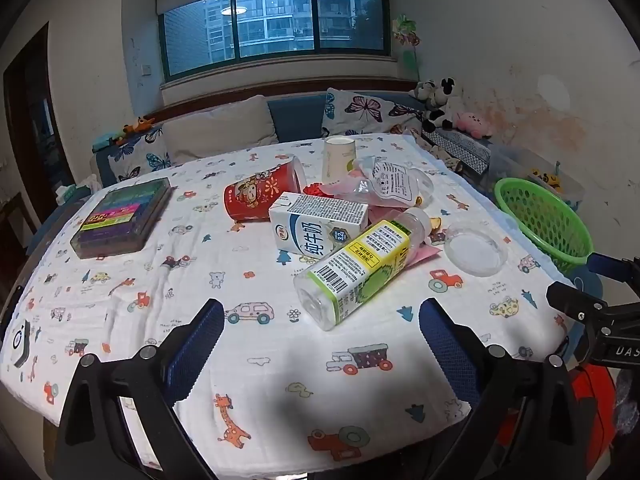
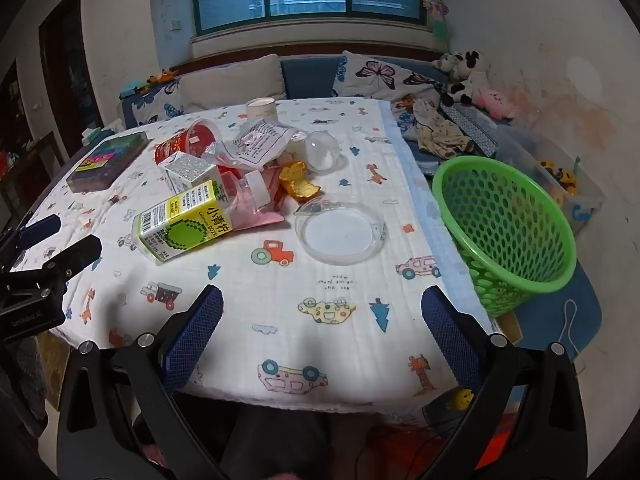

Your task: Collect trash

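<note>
Green mesh basket (image 2: 508,224) sits at the table's right edge, just beside the printed cloth (image 2: 320,320). Your left gripper (image 1: 320,320) and right gripper (image 2: 322,312) both hang over the near cloth with jaws spread wide, nothing between them. The trash lies heaped mid-table: a plastic bottle (image 1: 356,268) on its side against a milk carton (image 1: 316,226), a tipped red cup (image 1: 262,196), crumpled wrappers (image 2: 260,142) and a clear lid (image 2: 340,234) nearest the basket.

Marker case (image 1: 122,215) on printed tablecloth (image 1: 248,360); plush toys (image 1: 444,104) by butterfly cushions (image 1: 368,112).
</note>
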